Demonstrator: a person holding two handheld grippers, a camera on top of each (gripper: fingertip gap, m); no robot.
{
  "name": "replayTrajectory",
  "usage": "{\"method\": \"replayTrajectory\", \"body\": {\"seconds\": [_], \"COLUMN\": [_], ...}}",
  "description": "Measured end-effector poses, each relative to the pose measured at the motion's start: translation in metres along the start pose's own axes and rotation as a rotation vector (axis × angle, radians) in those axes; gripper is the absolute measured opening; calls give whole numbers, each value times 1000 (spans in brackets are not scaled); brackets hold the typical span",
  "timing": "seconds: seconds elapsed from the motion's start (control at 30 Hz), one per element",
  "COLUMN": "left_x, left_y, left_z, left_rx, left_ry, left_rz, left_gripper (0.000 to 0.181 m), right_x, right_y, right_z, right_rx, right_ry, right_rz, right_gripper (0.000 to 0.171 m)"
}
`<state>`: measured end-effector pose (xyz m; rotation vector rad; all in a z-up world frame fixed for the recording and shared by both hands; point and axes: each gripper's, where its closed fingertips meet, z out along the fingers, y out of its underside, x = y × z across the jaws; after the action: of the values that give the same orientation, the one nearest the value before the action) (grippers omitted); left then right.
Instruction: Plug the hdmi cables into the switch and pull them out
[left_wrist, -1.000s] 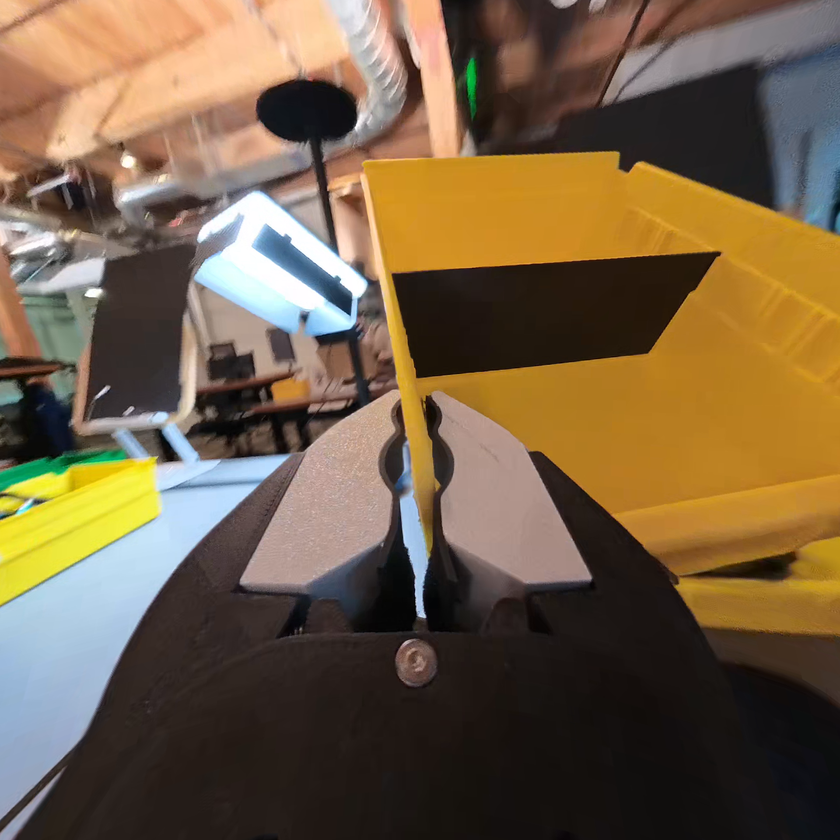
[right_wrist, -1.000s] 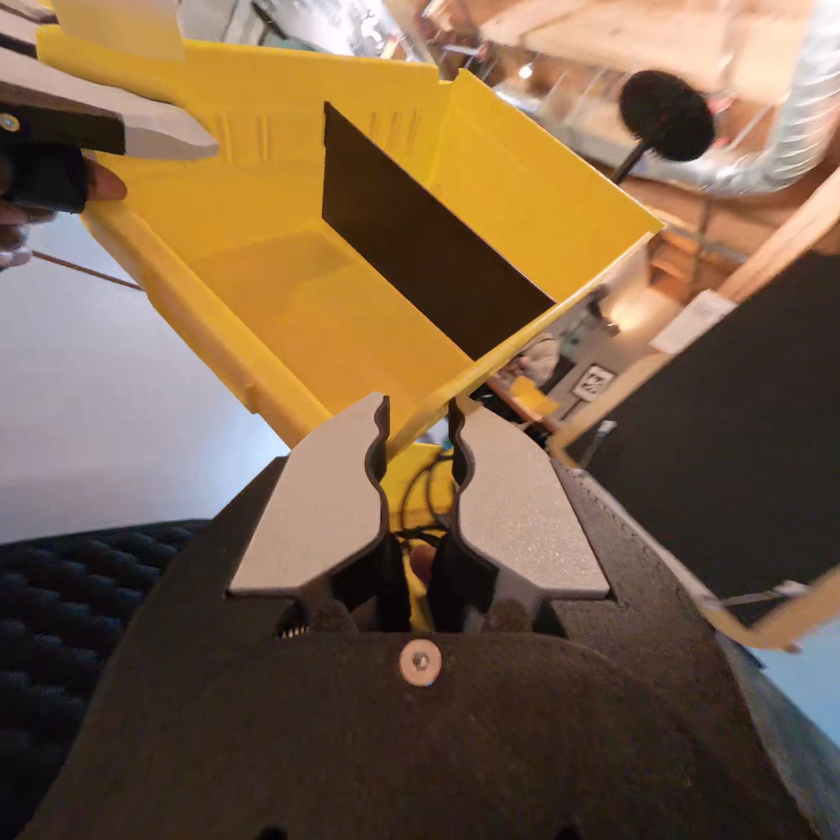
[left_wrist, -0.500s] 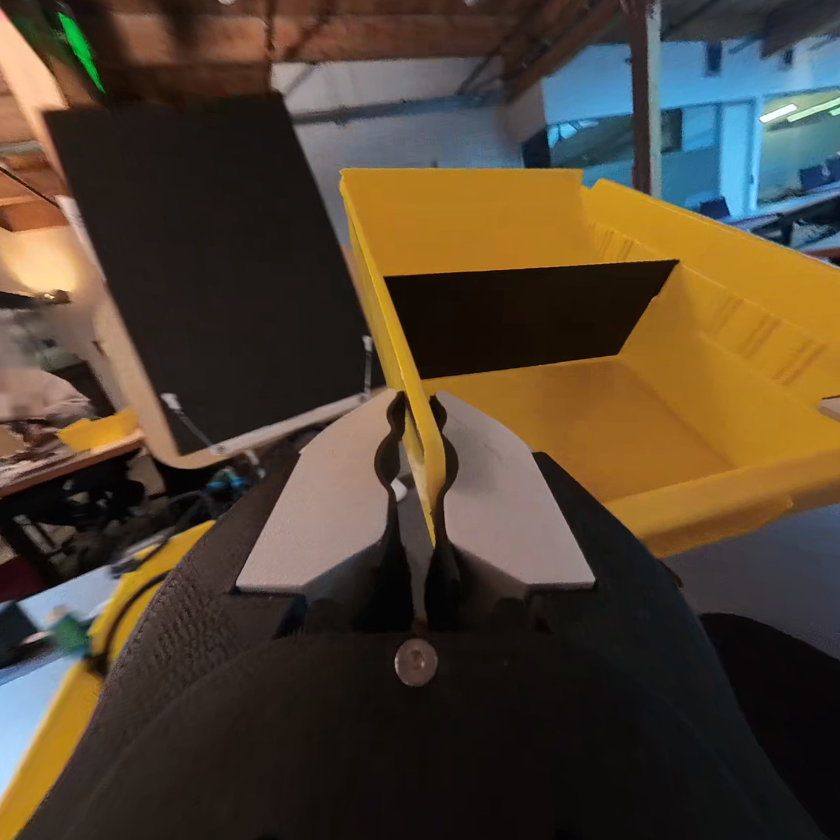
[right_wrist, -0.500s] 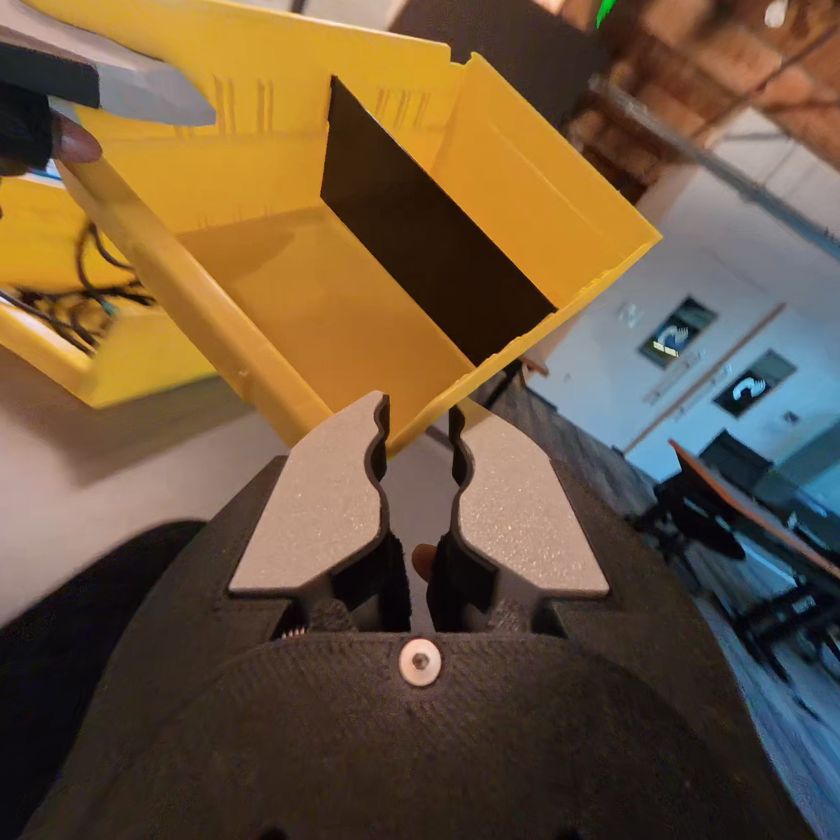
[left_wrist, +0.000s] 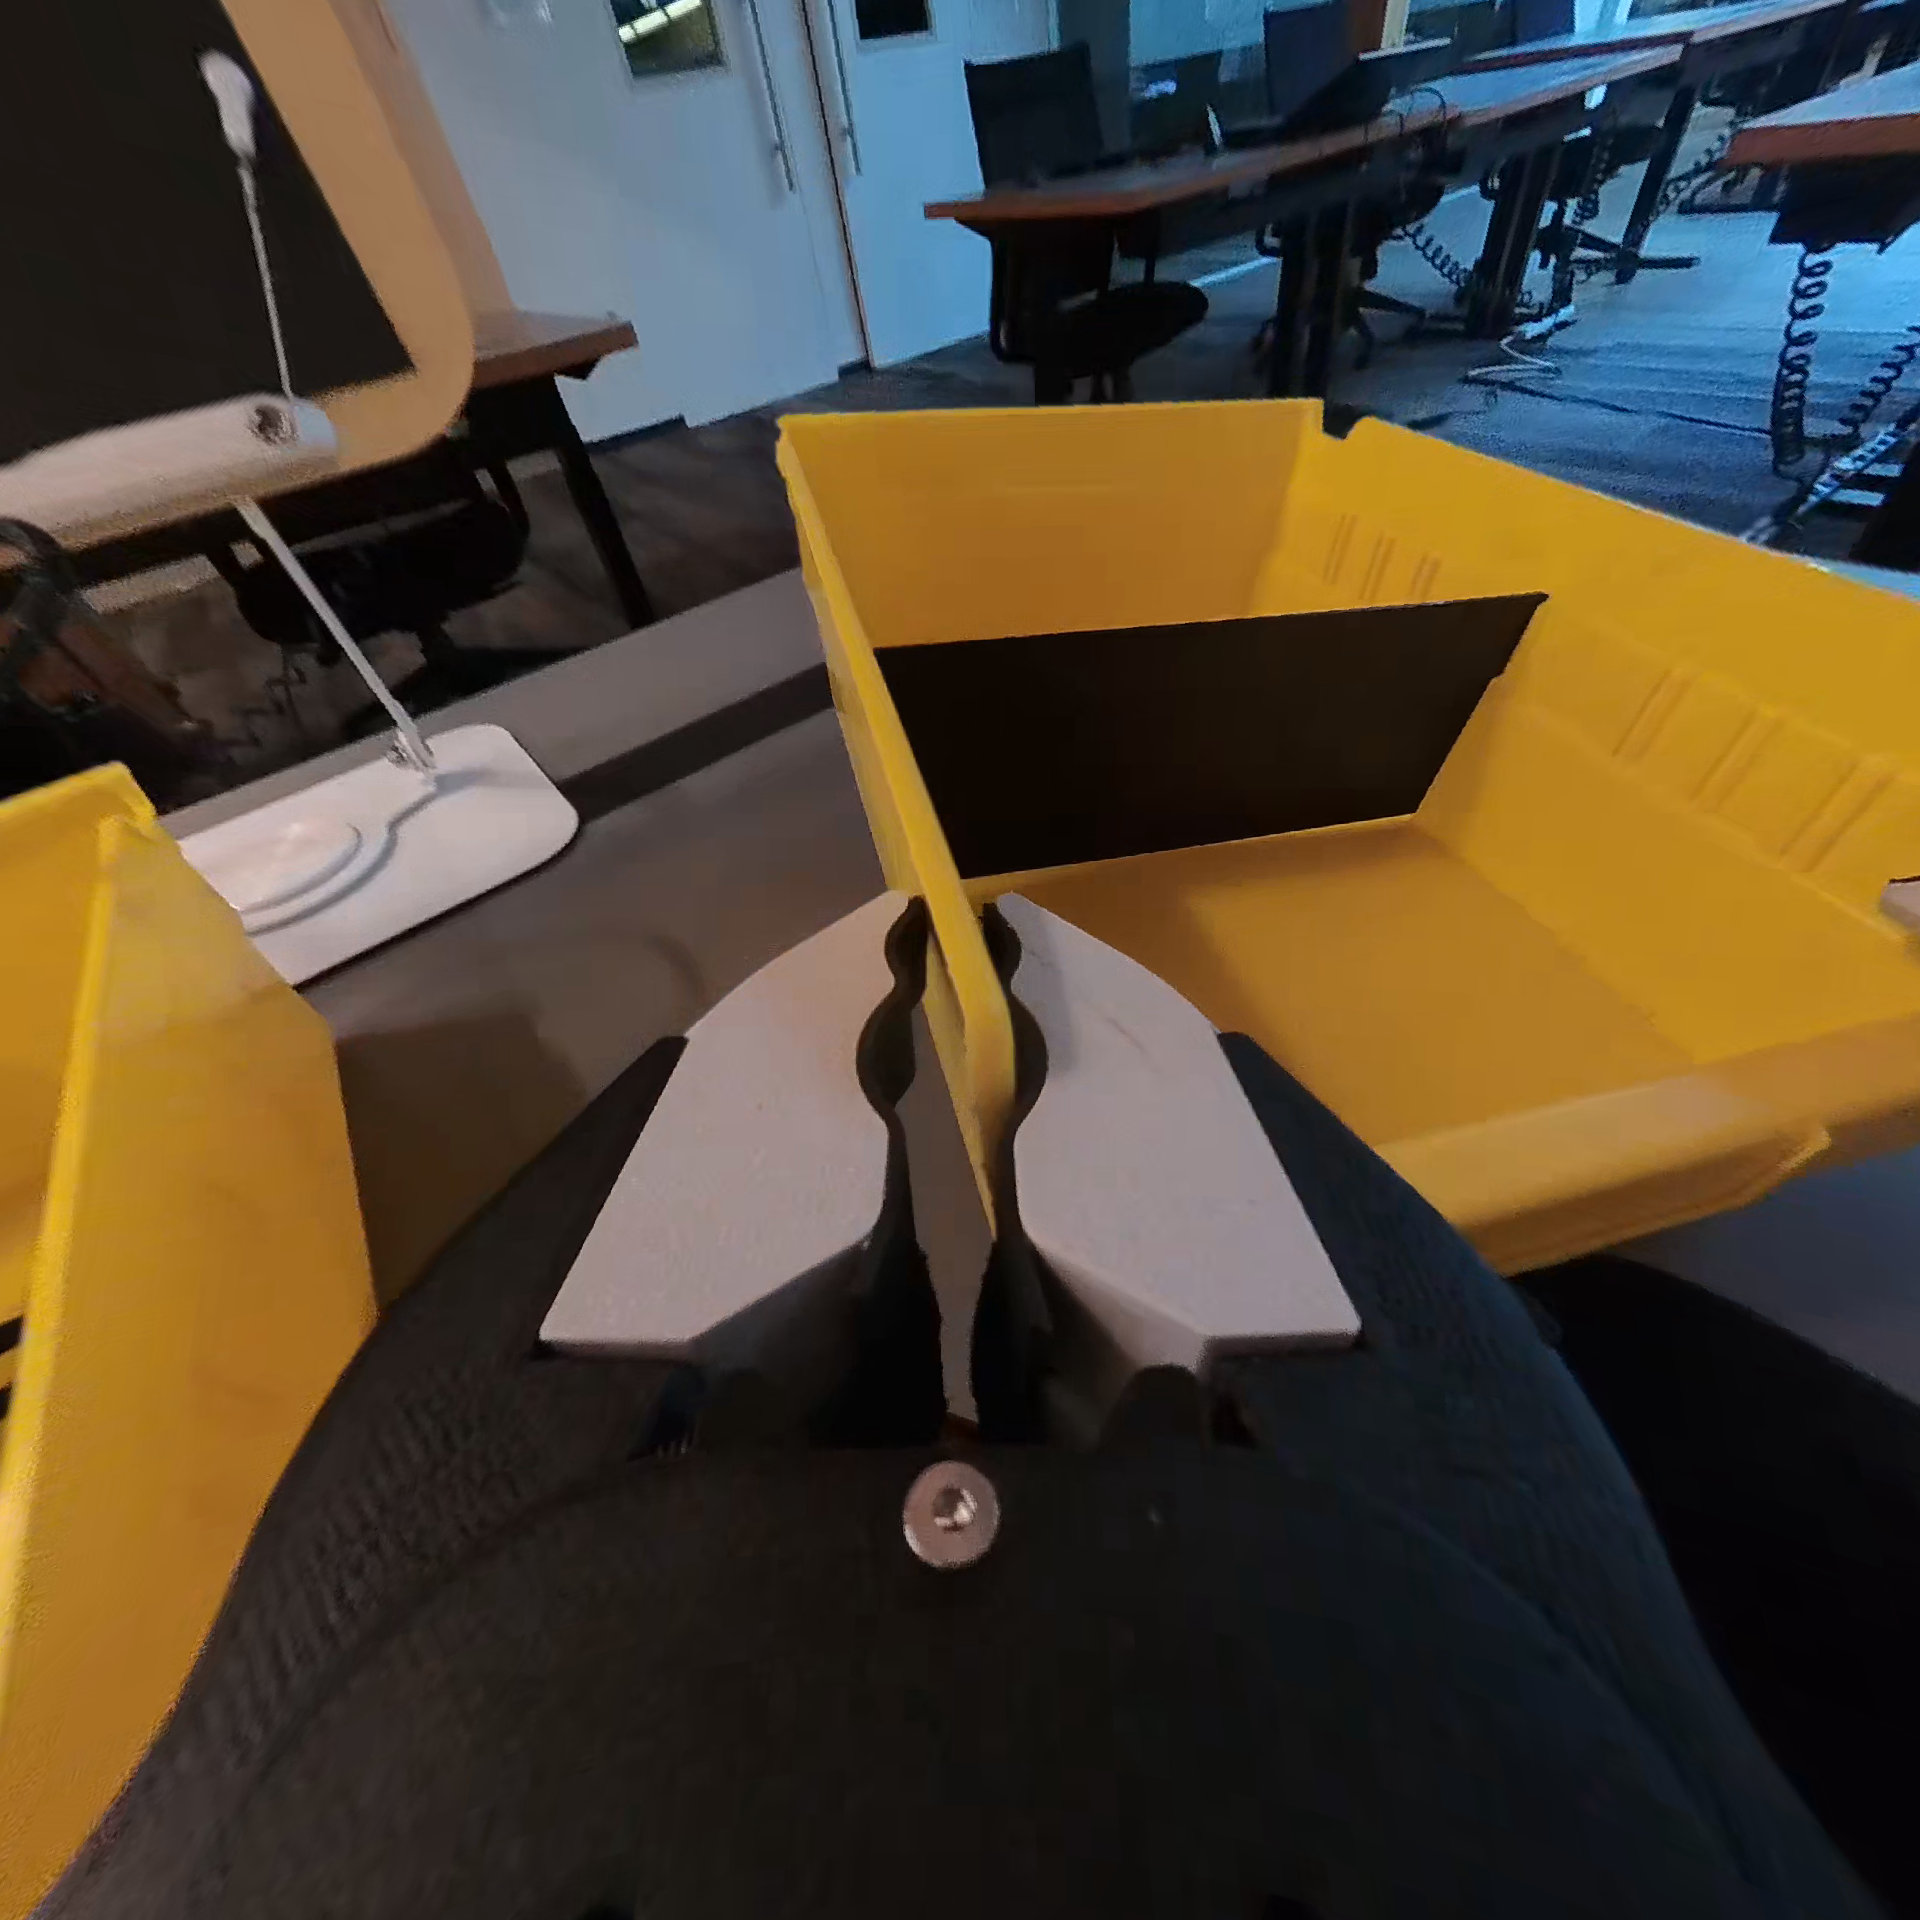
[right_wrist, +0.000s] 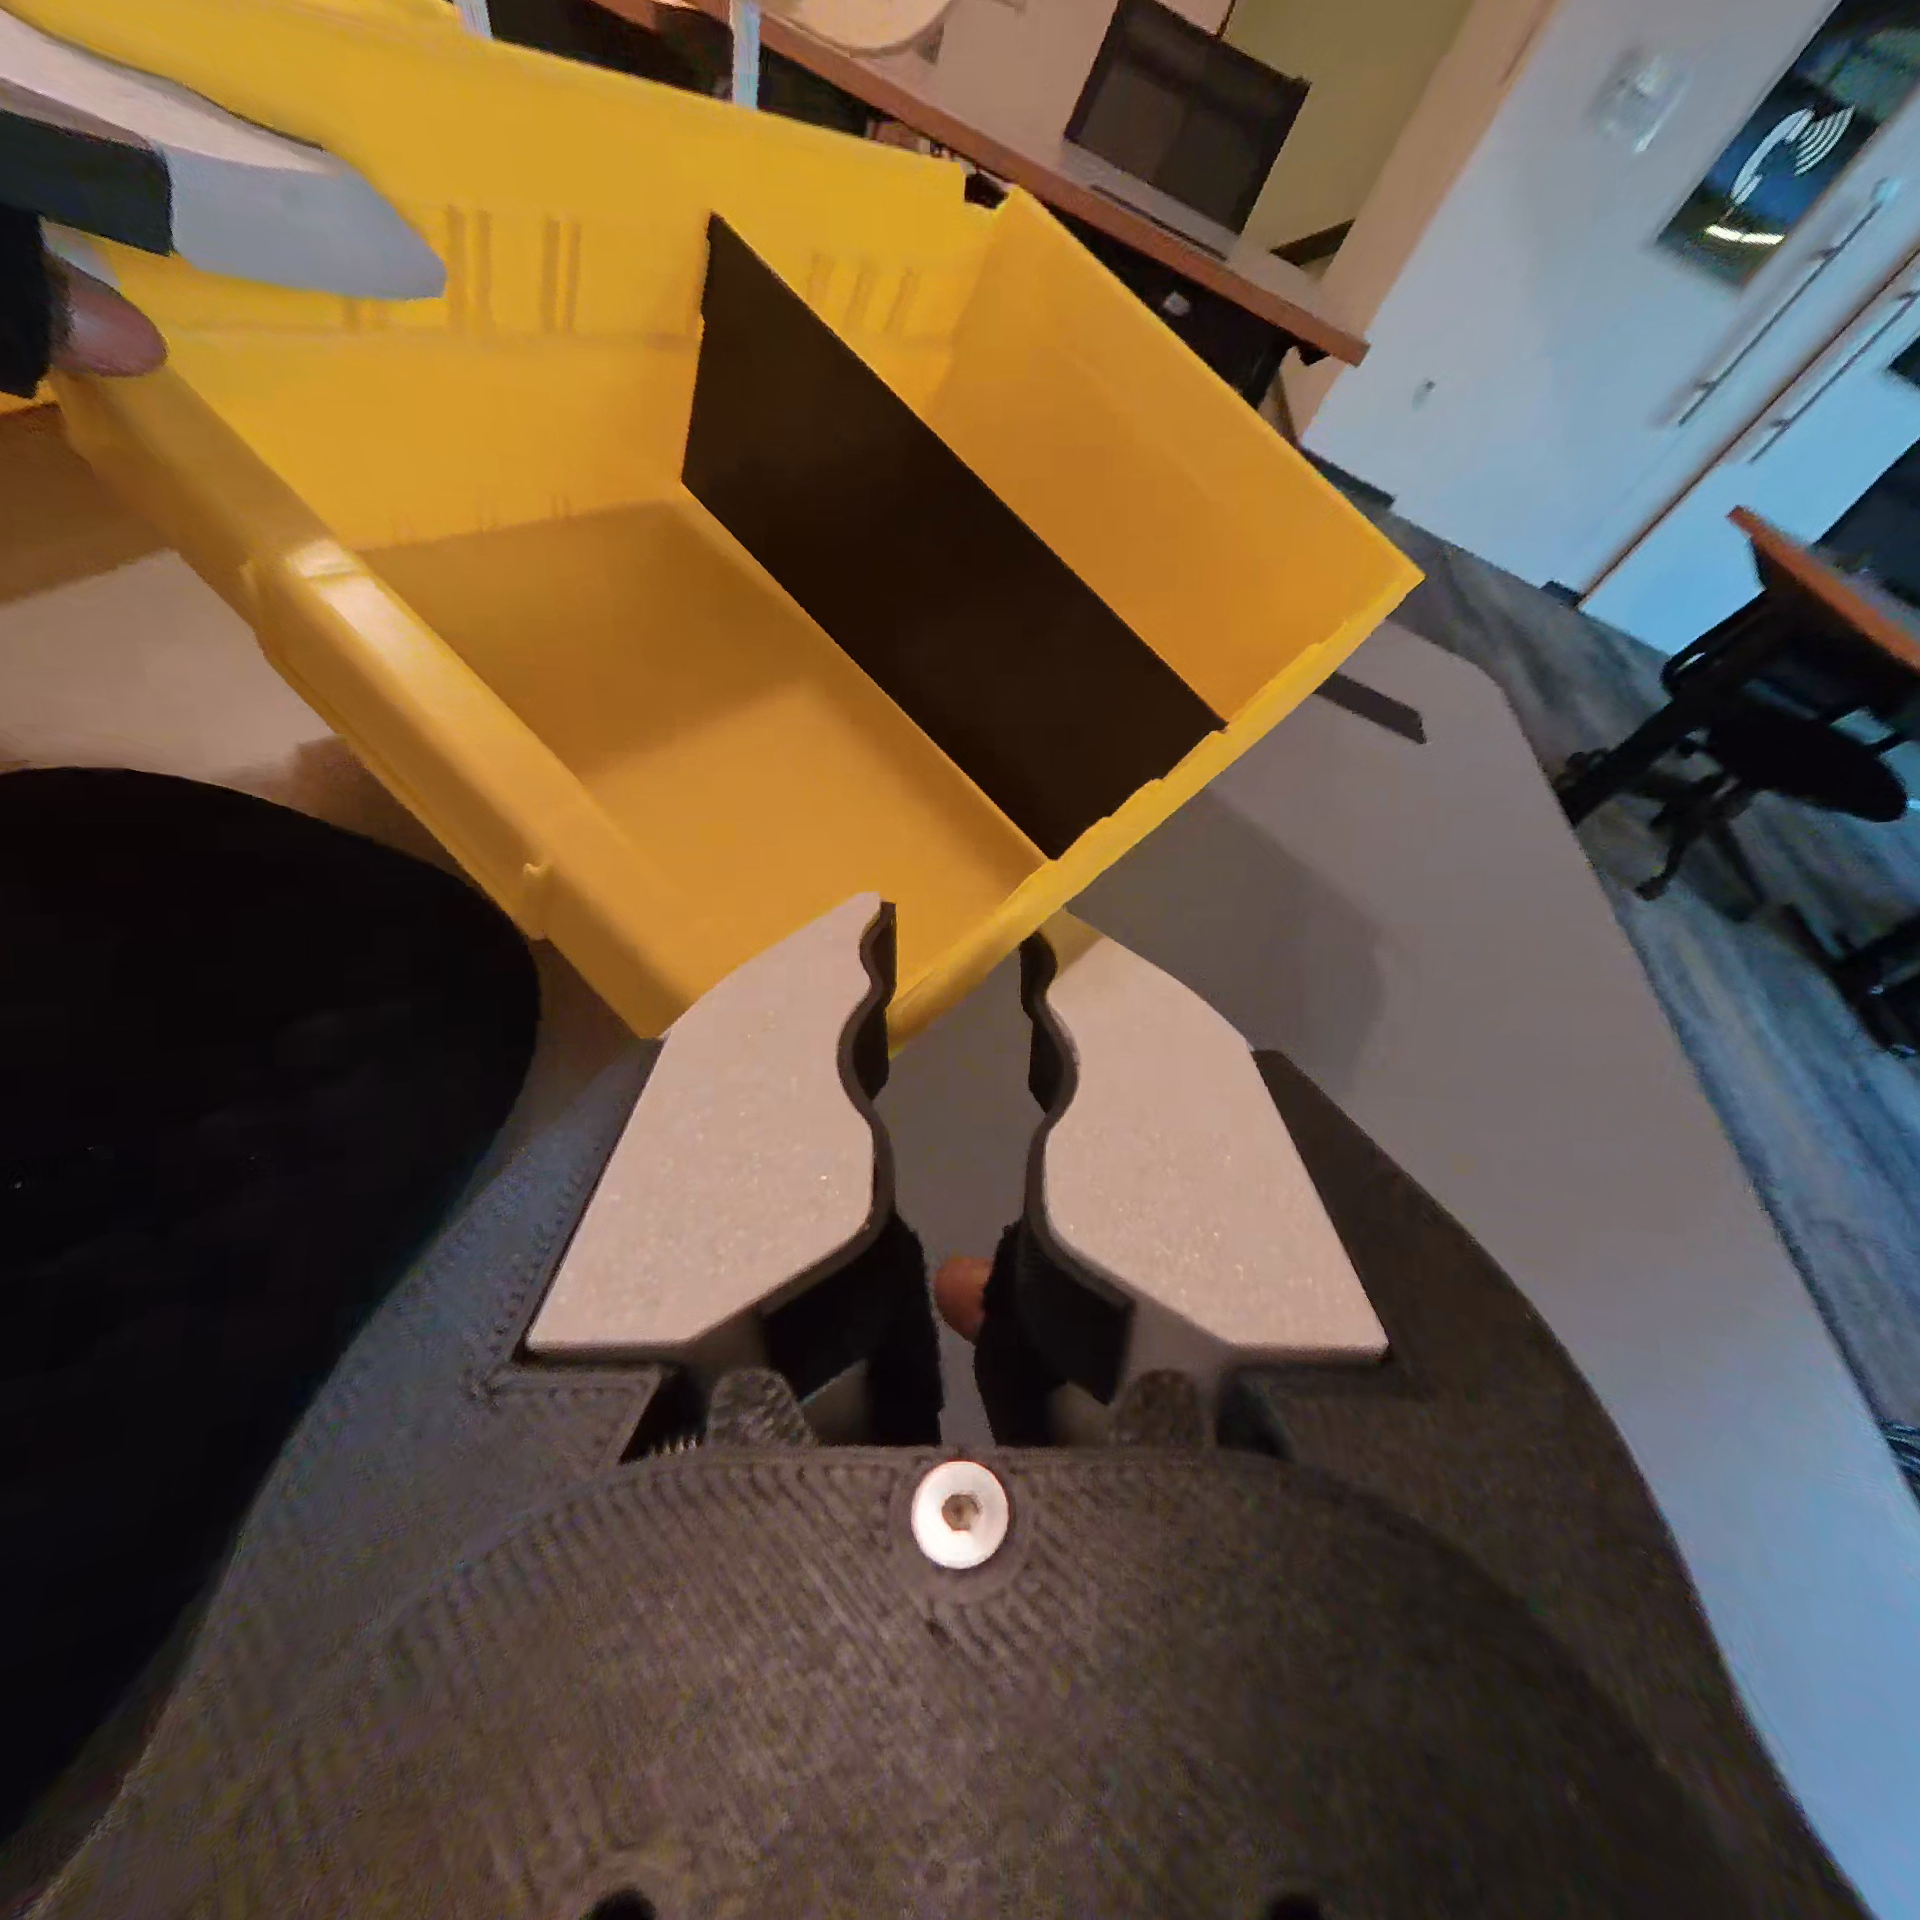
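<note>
An empty yellow bin (left_wrist: 1039, 499) with a black divider (left_wrist: 1174, 727) is held between both grippers just above the grey table. My left gripper (left_wrist: 951, 925) is shut on the bin's left side wall. My right gripper (right_wrist: 956, 935) is closed on the opposite wall's rim near the front corner of the bin (right_wrist: 707, 665). One finger of the left gripper (right_wrist: 301, 234) shows on the far wall in the right wrist view. No cable or switch is in view.
A second yellow bin (left_wrist: 156, 1143) stands close on the left. A white lamp base (left_wrist: 395, 842) sits on the table behind it. A black mat (right_wrist: 208, 1039) lies below the bin. The table (right_wrist: 1403, 987) ends at the right, with desks and chairs beyond. The tips of one gripper are about 20 centimeters away from the tips of the other. The left tips stand about 35 centimeters off the white lamp base (left_wrist: 395, 842).
Both grippers have swung round with the bin and brought it down from a raised tilt to near level over the table. The bin holding cables has left the right wrist view. Both grips are unchanged.
</note>
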<state>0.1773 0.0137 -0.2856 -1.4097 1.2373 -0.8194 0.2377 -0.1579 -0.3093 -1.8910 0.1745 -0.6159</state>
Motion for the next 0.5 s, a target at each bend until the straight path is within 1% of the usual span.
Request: {"method": "replayTrajectory", "body": {"seconds": [0.17,0.27,0.4,0.5], "left_x": [5,11,7,5], "left_y": [21,15,0,-7], "left_z": [5,0,-22,-52], "left_rx": [-74,-65,-34,-9], "left_ry": [69,104,83,119], "left_rz": [-10,-16,17,35], "left_gripper": [18,48,74,76], "right_x": [3,0,11,9], "right_y": [4,5,-15,-38], "right_z": [4,4,-8,-23], "right_rx": [-7,-16,101,207], "right_ry": [39,18,81,93], "right_rz": [-10,-46,-56,-176], "right_gripper": [21,23,39,49]}}
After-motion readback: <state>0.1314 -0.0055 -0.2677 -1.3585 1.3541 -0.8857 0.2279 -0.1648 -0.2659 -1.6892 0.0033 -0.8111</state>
